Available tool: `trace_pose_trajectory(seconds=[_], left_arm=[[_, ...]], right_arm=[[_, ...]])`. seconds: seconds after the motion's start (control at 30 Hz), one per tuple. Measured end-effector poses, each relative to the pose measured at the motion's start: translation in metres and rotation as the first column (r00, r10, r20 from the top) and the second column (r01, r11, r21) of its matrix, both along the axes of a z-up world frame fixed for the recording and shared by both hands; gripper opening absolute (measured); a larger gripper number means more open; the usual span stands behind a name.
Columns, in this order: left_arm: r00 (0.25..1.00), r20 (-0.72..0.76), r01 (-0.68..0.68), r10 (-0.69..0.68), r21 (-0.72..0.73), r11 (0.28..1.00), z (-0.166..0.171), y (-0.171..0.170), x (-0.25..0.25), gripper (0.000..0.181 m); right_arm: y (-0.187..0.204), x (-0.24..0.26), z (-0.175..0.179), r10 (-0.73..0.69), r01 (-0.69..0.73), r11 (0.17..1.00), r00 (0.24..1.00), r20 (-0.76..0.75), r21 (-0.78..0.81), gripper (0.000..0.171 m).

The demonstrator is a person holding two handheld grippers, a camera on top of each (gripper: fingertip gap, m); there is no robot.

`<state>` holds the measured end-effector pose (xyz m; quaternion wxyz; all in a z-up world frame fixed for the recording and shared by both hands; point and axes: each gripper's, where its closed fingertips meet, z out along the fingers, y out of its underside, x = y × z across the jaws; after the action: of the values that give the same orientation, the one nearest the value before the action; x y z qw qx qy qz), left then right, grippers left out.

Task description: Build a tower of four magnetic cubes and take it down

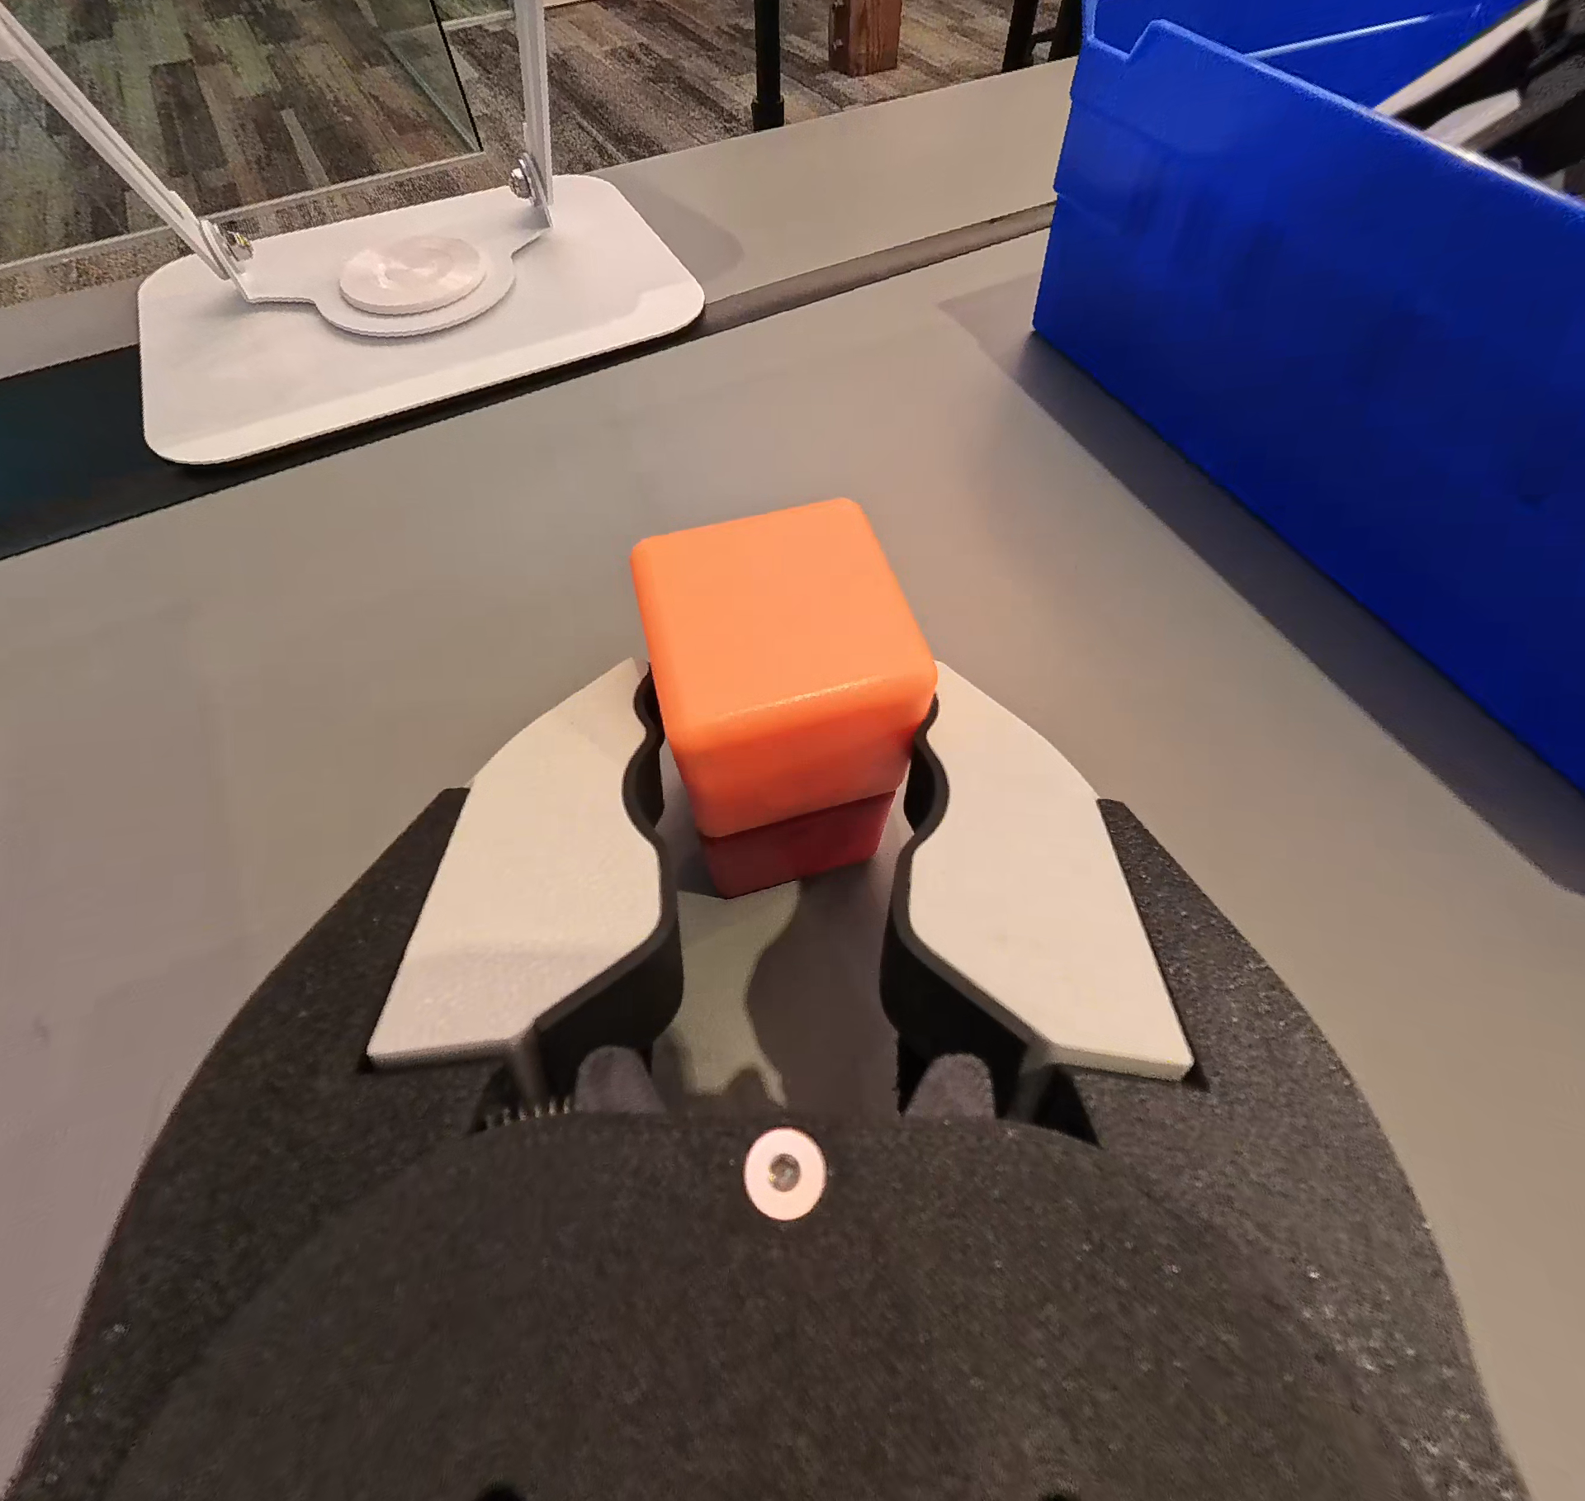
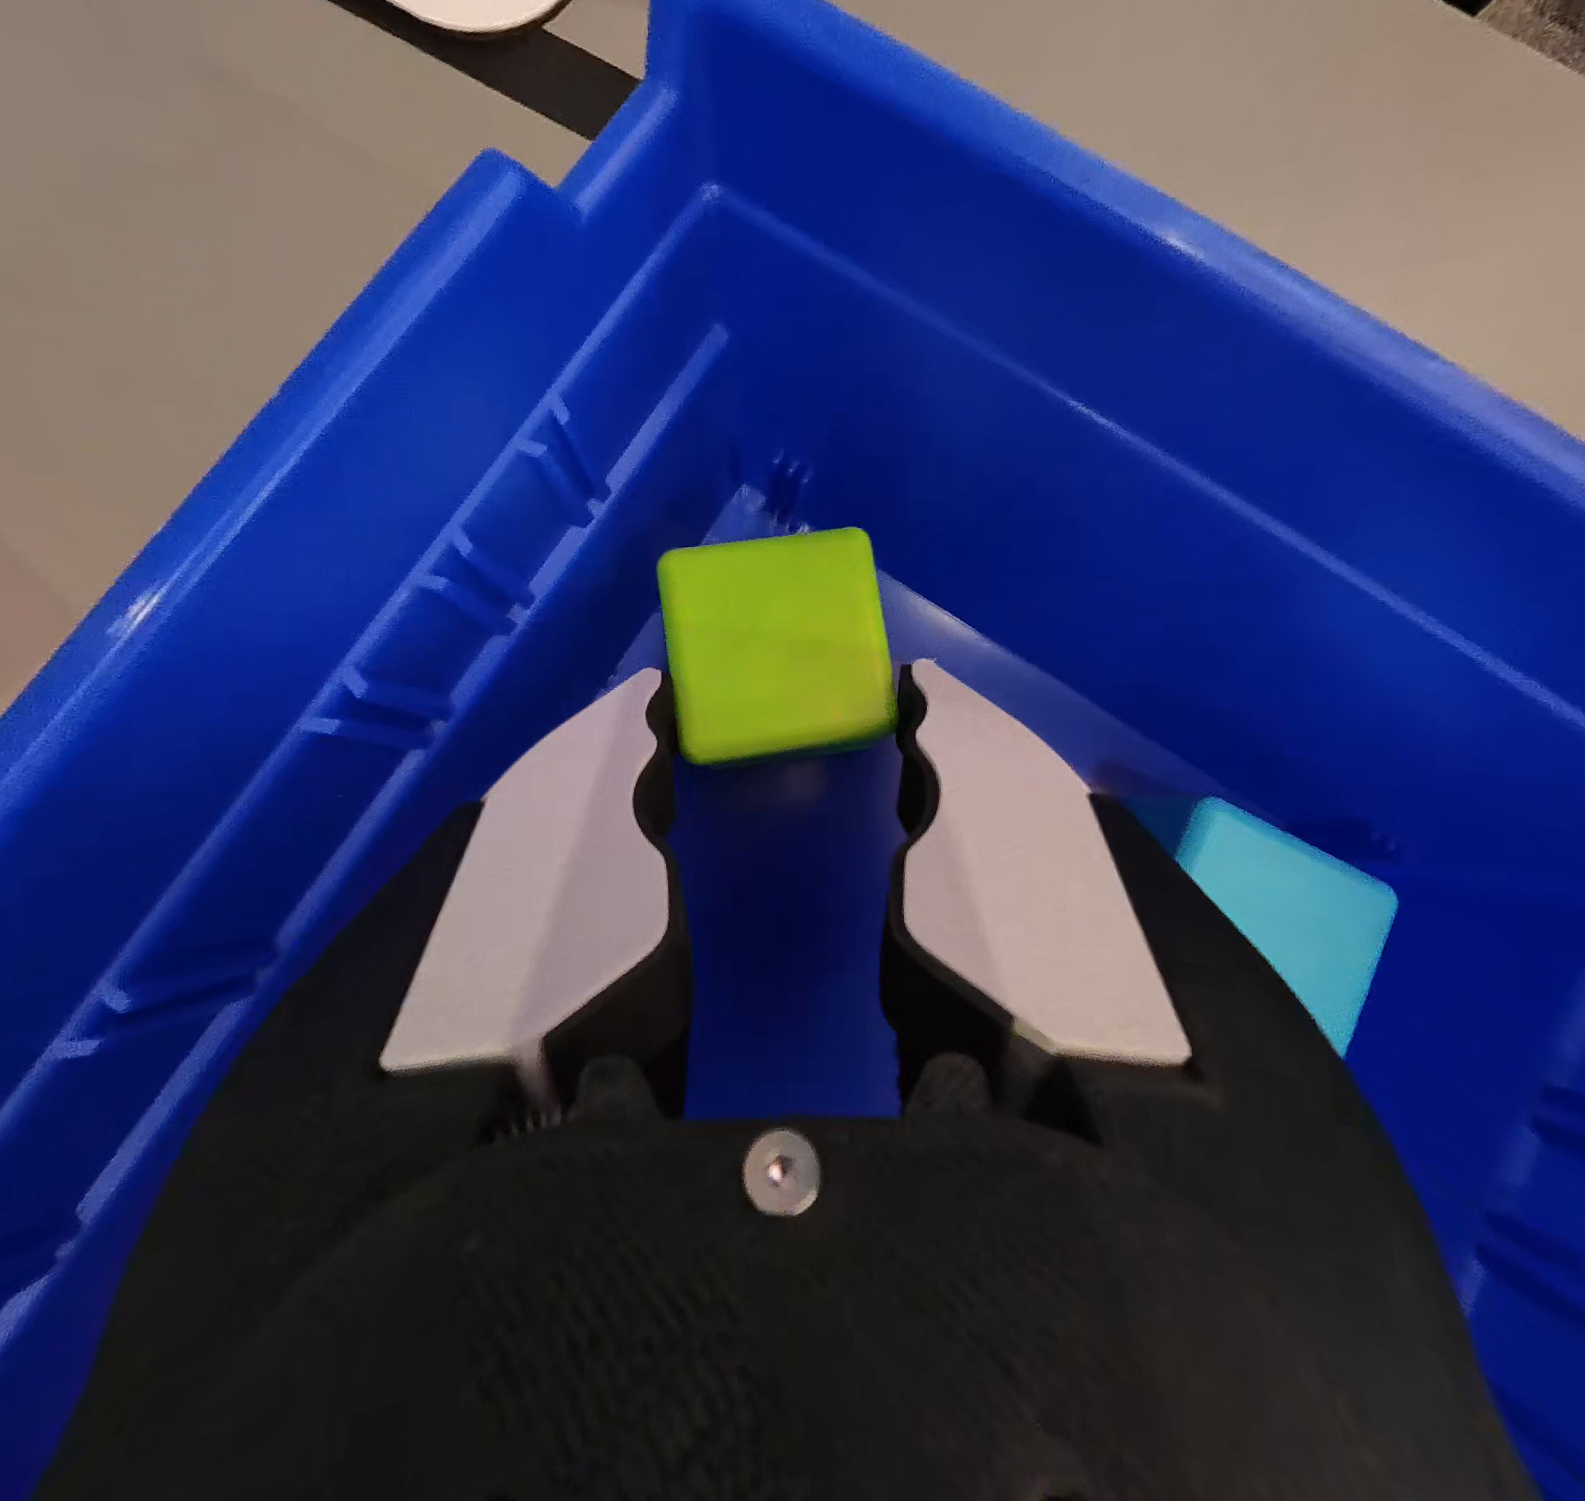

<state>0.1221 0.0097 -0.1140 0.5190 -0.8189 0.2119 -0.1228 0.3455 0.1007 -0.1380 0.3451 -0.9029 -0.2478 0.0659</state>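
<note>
- As two cubes already stand stacked on the grey worktop, the orange cube sitting square on the red cube, the tower looks about half built.
- The left tongs bracket that stack at the orange cube's lower part, pads touching or nearly touching; whether they truly grip it I cannot tell.
- The right tongs are closed on the green cube, held inside the blue bin near its corner.
- A light blue cube lies in the bin, beside the right tongs.
- Left, by my judgement: add green, then light blue, then dismantle everything.
</note>
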Motion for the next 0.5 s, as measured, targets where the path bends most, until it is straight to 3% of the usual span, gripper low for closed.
trace_pose_trajectory(seconds=[0.17,0.23,0.3,0.5], left_arm=[[1.0,-0.011,-0.006,0.005,-0.033,0.999,-0.005,0.0,-0.002,0.056],[1.0,-0.023,-0.016,0.014,-0.064,0.998,-0.01,0.001,-0.003,0.076],[0.999,-0.037,-0.017,0.013,-0.083,0.996,-0.013,-0.001,-0.003,0.079],[0.99,-0.139,-0.028,0.009,-0.138,0.99,-0.028,-0.007,-0.002,0.072]], right_arm=[[-0.002,0.003,0.002,0.002,-0.002,1.0,1.0,0.001,-0.012,0.064],[-0.001,0.007,0.01,-0.008,0.008,1.0,1.0,0.002,0.012,0.063],[0.0,0.01,0.021,-0.016,0.016,0.999,1.0,-0.009,0.038,0.063],[-0.002,0.023,0.063,-0.056,0.062,0.988,0.997,-0.043,0.144,0.062]])
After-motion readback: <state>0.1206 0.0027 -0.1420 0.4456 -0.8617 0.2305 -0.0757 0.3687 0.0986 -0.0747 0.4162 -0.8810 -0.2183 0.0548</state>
